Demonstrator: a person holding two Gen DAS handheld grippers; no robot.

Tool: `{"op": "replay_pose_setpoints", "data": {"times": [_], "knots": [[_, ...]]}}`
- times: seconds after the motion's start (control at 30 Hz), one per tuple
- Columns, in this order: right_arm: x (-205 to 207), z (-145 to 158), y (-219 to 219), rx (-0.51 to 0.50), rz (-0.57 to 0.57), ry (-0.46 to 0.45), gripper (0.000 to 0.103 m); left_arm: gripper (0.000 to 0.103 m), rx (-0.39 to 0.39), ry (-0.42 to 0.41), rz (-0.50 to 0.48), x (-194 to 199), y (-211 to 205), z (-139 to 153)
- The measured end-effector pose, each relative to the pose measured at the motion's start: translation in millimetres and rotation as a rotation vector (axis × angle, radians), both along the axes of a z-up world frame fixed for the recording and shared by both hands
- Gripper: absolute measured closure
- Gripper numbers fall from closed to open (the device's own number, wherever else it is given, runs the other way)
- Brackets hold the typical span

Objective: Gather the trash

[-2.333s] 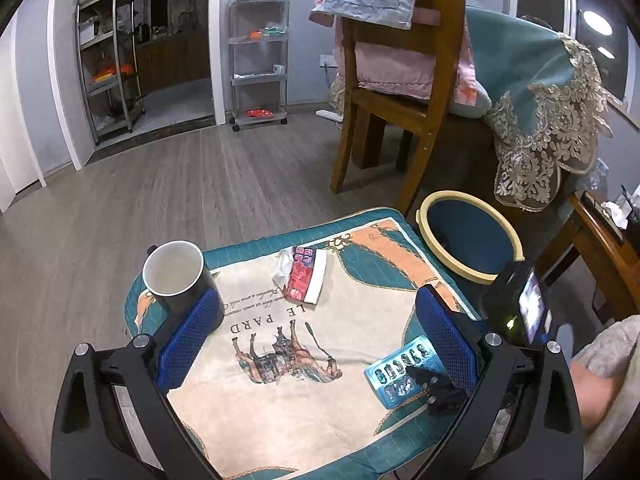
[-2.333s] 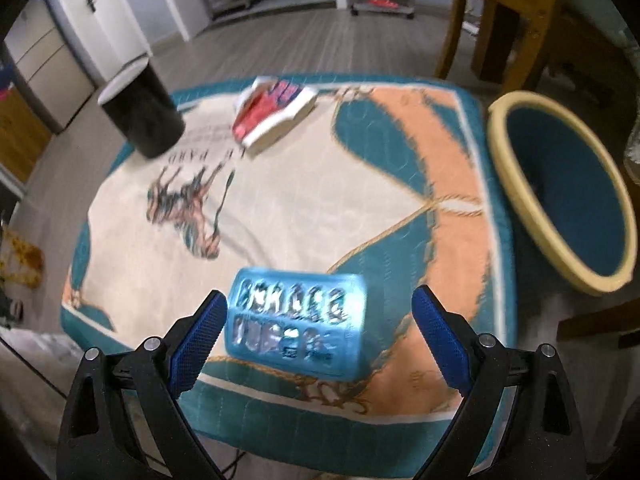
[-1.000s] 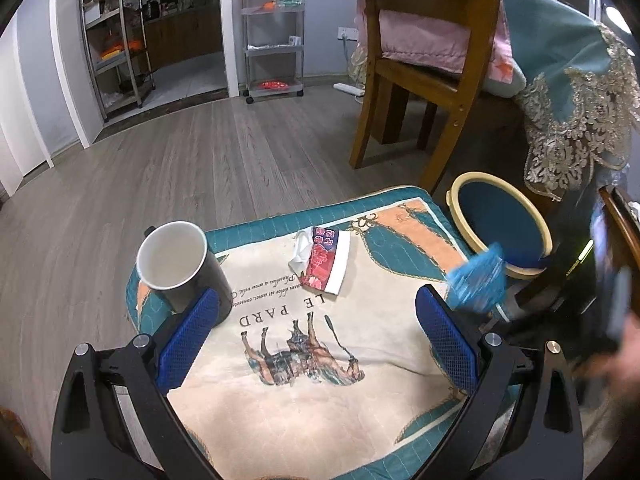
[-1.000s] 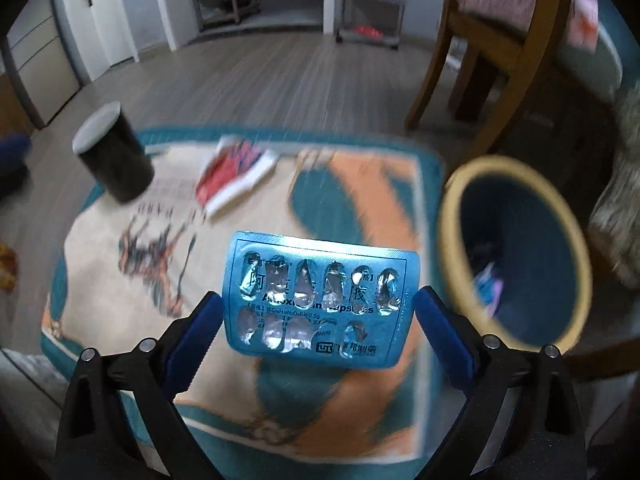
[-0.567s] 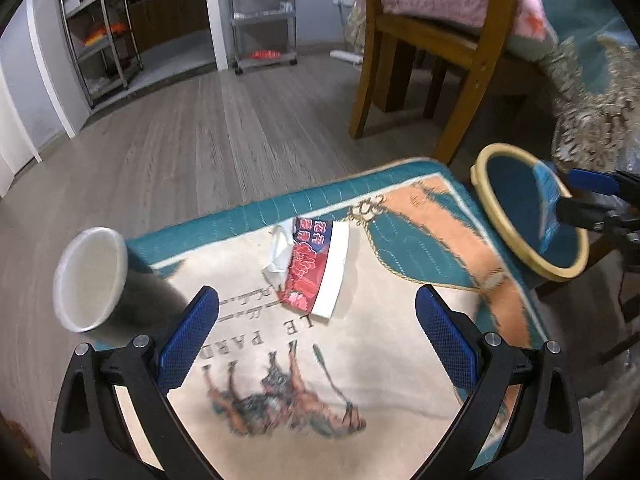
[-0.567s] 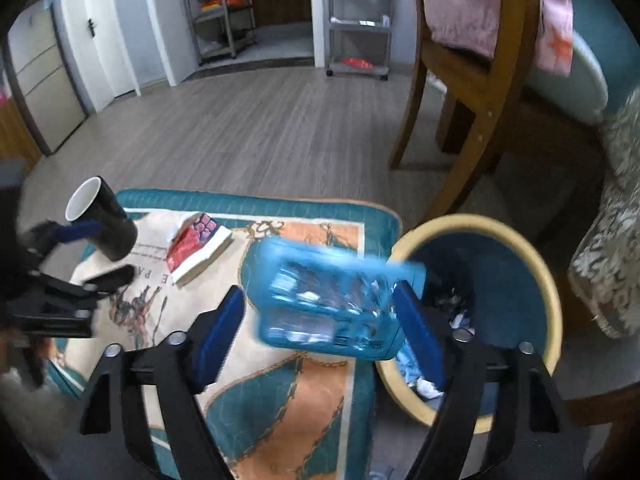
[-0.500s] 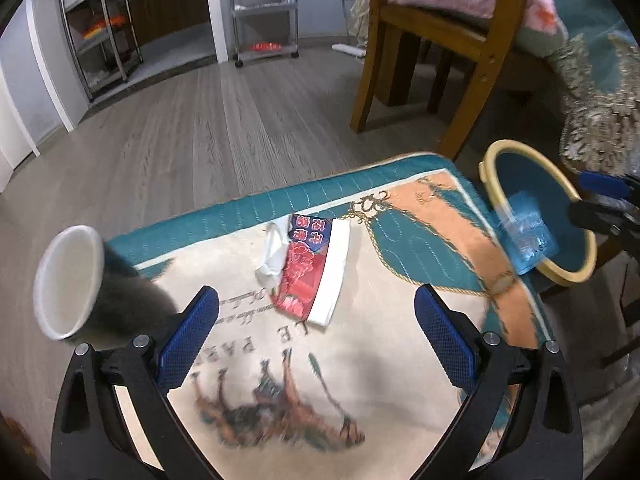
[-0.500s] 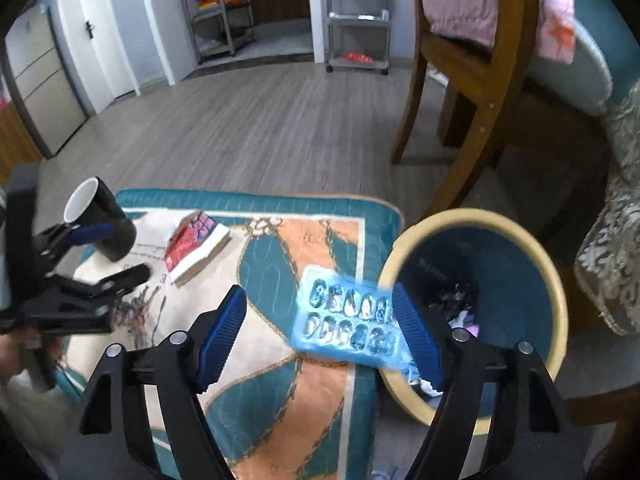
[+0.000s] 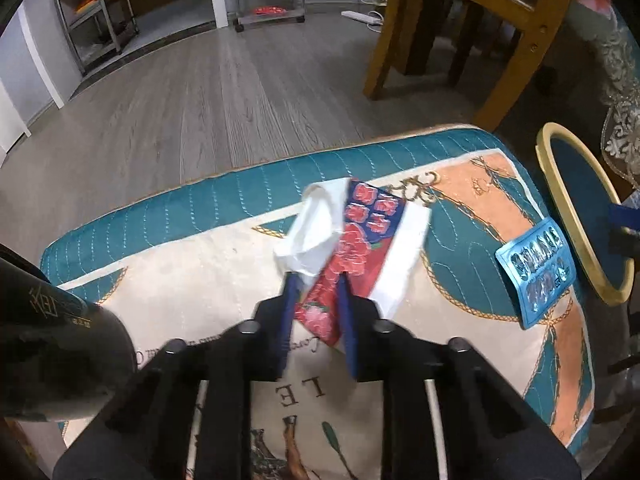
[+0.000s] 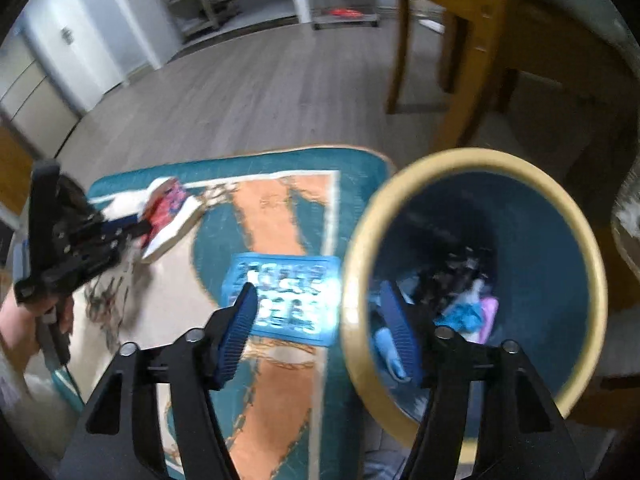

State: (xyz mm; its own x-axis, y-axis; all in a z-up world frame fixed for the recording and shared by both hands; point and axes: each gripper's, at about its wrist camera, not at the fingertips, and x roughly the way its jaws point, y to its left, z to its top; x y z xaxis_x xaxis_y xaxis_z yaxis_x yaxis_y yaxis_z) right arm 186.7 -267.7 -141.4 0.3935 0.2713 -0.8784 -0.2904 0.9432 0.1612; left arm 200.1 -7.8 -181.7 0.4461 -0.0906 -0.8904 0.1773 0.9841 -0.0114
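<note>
Since a moment ago the blister pack [image 10: 285, 297] has left the right gripper [image 10: 320, 312] and now lies on the cloth [image 9: 208, 248], and the left gripper [image 9: 316, 292] has come down onto the packet [image 9: 352, 248] and closed on it. The left jaws have just been closing; they stand nearly together, pinching the near end of the red and blue packet between the blue pads [image 9: 289, 300]. A crumpled white tissue [image 9: 310, 236] sticks out of the packet just ahead and left of the left jaws. A dark mug [image 9: 52, 344] stands well off to their left.

The right jaws have just been closing partway and now stand spread with nothing pressed between them. Seen from the right wrist, the pack lies beyond the left finger, just beside the yellow rim of the bin [image 10: 576, 216], seemingly touching it, though blur makes that uncertain. The right finger hangs over the bin's mouth, where blue and pink scraps [image 10: 472, 312] lie at the bottom. A hand [image 10: 24, 320] holds the left gripper far to the left of the right jaws.
</note>
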Motion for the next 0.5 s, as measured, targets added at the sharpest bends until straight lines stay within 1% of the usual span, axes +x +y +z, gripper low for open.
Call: {"op": "replay_pose_setpoints", "data": {"times": [0.07, 0.17, 0.27, 0.33, 0.37, 0.47, 0.5], "knots": [[-1, -5, 16, -0.002, 0.058, 0.004, 0.032, 0.094, -0.005, -0.003, -0.002, 0, 4, 2], [-2, -8, 35, 0.004, 0.098, 0.0, 0.028, 0.096, -0.004, -0.011, -0.006, -3, 7, 5], [-2, -15, 50, -0.016, 0.145, 0.0, 0.025, 0.096, 0.011, -0.018, -0.021, -7, 8, 5], [-3, -24, 62, -0.058, 0.173, 0.002, 0.024, 0.096, 0.007, -0.026, -0.016, -6, 12, 9], [-3, -30, 67, -0.091, 0.177, 0.006, 0.024, 0.096, 0.001, -0.029, -0.012, -6, 14, 10], [-1, -44, 75, -0.132, 0.171, 0.024, 0.024, 0.096, 0.006, -0.037, -0.008, -6, 16, 13], [0, -46, 78, -0.143, 0.168, 0.019, 0.021, 0.096, 0.005, -0.037, -0.01, -8, 16, 13]]}}
